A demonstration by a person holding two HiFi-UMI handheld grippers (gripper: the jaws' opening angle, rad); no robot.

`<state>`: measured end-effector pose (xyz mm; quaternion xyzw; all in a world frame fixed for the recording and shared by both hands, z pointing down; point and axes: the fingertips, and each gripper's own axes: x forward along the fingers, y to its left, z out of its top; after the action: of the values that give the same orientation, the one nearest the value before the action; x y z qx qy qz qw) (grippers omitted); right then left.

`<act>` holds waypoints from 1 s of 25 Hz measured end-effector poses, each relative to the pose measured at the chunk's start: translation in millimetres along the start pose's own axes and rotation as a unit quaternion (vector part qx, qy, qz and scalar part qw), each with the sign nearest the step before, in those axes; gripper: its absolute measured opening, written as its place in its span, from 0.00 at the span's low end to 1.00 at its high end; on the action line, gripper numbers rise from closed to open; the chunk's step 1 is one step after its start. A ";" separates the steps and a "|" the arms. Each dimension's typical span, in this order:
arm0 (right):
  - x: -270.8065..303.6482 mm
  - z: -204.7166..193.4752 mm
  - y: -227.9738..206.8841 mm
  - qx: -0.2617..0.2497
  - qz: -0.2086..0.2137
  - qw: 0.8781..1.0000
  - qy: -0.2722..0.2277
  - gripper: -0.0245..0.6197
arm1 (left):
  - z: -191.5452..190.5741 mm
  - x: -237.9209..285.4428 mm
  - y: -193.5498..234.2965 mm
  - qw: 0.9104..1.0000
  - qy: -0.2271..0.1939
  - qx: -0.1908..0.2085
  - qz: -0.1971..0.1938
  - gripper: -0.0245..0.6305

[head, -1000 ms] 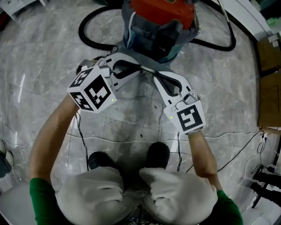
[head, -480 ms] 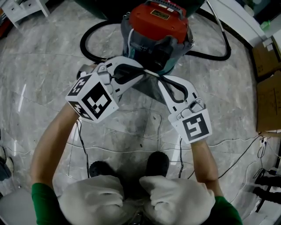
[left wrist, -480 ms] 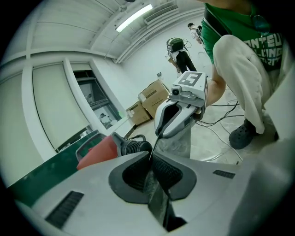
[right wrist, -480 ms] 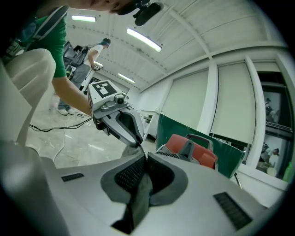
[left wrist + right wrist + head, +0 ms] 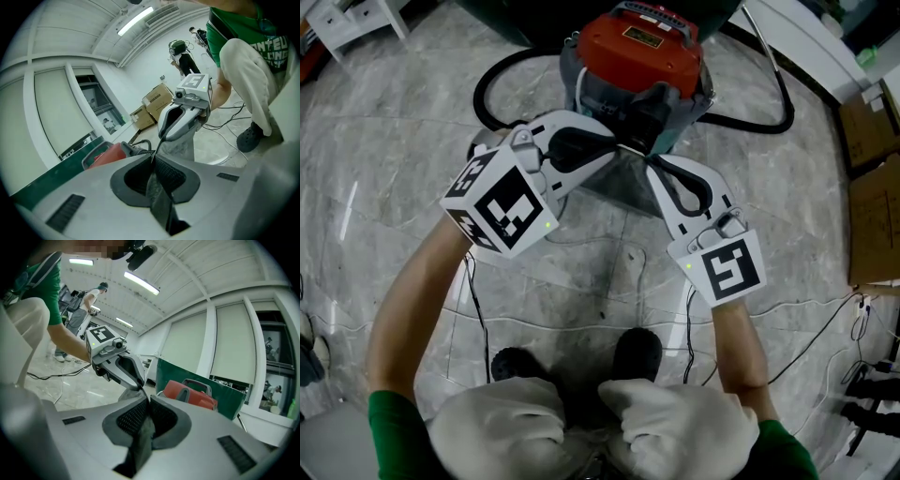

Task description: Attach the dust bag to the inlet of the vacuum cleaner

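The vacuum cleaner, red lid on a grey drum, stands on the marble floor in front of me. A grey dust bag hangs just in front of its dark inlet, stretched by its top edge between both grippers. My left gripper is shut on the left end of that edge; in the left gripper view dark fabric is pinched between its pads. My right gripper is shut on the right end, with fabric clamped in its jaws. The two tips nearly meet.
A black hose loops round the vacuum's left and back. Cardboard boxes stand at the right. Thin cables trail across the floor. My shoes are close below the grippers. White furniture sits at the far left.
Both grippers have risen together with the bag's edge between them, and now stand closer to the vacuum's front opening. The bag hangs higher off the floor.
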<state>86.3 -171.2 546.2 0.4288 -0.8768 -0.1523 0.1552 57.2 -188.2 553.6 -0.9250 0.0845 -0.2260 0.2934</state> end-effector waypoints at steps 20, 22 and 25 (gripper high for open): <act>12.2 -4.0 -34.9 0.090 0.012 0.996 -0.007 0.07 | 0.0 19.4 36.0 1.000 -0.011 -0.027 0.007 0.10; 13.3 -5.0 -37.8 0.092 0.013 0.996 -0.009 0.07 | -1.2 22.5 38.7 0.999 -0.012 -0.030 0.006 0.10; 15.1 -6.5 -41.7 0.097 0.015 0.995 -0.012 0.07 | -2.9 26.2 42.0 0.999 -0.012 -0.033 0.006 0.11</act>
<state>109.5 -208.6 537.5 0.4268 -0.8956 -0.0696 0.1045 78.0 -231.4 540.9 -0.9363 0.0938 -0.2100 0.2655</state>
